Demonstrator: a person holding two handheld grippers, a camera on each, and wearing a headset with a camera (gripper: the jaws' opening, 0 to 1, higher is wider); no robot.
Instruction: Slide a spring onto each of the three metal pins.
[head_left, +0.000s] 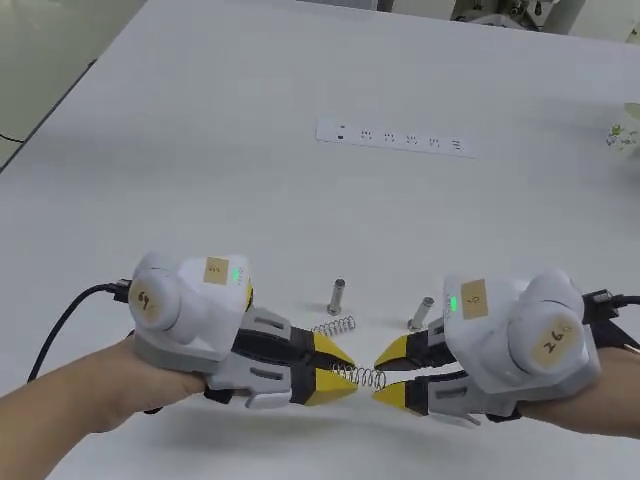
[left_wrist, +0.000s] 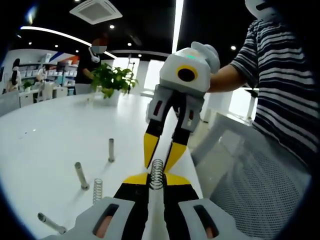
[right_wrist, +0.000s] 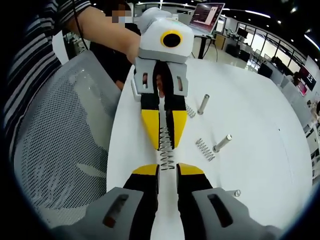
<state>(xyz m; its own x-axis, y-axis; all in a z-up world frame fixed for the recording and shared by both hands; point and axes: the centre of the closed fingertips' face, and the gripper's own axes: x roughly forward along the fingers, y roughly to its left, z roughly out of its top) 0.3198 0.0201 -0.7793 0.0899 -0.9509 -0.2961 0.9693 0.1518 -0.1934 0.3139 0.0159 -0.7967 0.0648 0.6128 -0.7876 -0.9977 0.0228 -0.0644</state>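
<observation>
A spring (head_left: 361, 376) (left_wrist: 157, 174) (right_wrist: 165, 146) lies level between the two grippers. My left gripper (head_left: 345, 372) (left_wrist: 156, 180) is shut on one end of it. My right gripper (head_left: 385, 372) (right_wrist: 168, 169) faces it tip to tip, jaws open around the spring's other end. One metal pin (head_left: 338, 296) (left_wrist: 111, 150) (right_wrist: 202, 104) stands upright just beyond the grippers. A second pin (head_left: 422, 313) (left_wrist: 80, 176) (right_wrist: 222, 143) leans to its right. A third pin (left_wrist: 50, 223) (right_wrist: 236, 192) is nearest the right gripper. A loose spring (head_left: 334, 326) (left_wrist: 97, 190) (right_wrist: 204, 149) lies on the table between the pins.
The white table (head_left: 300, 200) stretches away from me, with a white power strip (head_left: 392, 138) lying far back. Another spring (right_wrist: 190, 111) lies near the upright pin. A mesh chair back (right_wrist: 65, 145) and a person's striped sleeve (left_wrist: 280, 75) are at the table's near edge.
</observation>
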